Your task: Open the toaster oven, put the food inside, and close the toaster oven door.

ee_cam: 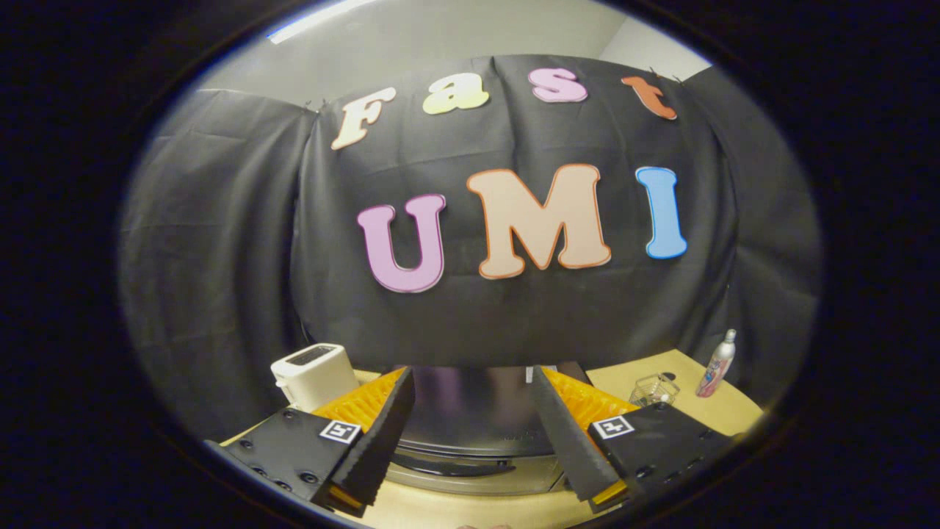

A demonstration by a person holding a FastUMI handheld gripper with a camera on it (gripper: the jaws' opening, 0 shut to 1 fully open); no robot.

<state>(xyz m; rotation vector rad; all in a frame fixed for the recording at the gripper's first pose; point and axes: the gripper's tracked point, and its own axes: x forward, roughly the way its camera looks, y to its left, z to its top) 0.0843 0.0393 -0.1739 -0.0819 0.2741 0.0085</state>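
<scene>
The toaster oven (470, 419) sits on the tan table right ahead of me, seen from above: a dark, shiny top and, at its near edge, a curved silver front with a dark handle (455, 464). Whether its door is closed I cannot tell from this angle. My gripper (474, 382) is open, its two fingers spread wide over the oven's top with nothing between them. The left finger (374, 441) and the right finger (569, 433) frame the oven's top.
A white pop-up toaster (314, 375) stands to the left of the oven. To the right, on the table (723, 411), are a small clear glass container (653, 389) and a slim spray bottle (716, 364). Black cloth walls close the booth behind.
</scene>
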